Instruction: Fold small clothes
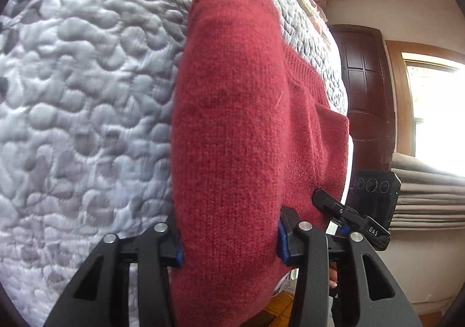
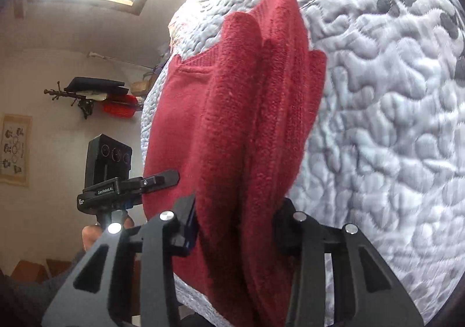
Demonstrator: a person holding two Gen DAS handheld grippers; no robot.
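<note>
Because both tongs were clamped on thick bunches of the same red knitted sweater (image 1: 232, 123), the main risk lay in the layers slipping. The left tongs (image 1: 229, 242) pinched a bulky rolled fold near the garment's edge, and the right tongs (image 2: 235, 228) gripped several stacked pleats. If either grip loosened, or the two pulled apart unevenly, the soft knit would likely slide out and the fold would fall open. A tug could also drag the sweater across the quilted bedspread (image 1: 81, 112), skewing the ribbed hem and cuff, which lay flat farther up the bed.

The sweater lay on the bedspread close to the bed's edge, its near end gathered into both tongs and looking slightly lifted. Each pair of tongs pointed forward along the garment, side by side and near one another; each camera saw the other device just beside the cloth. A thumb (image 2: 87, 235) under the left device showed in the right wrist view.
</note>
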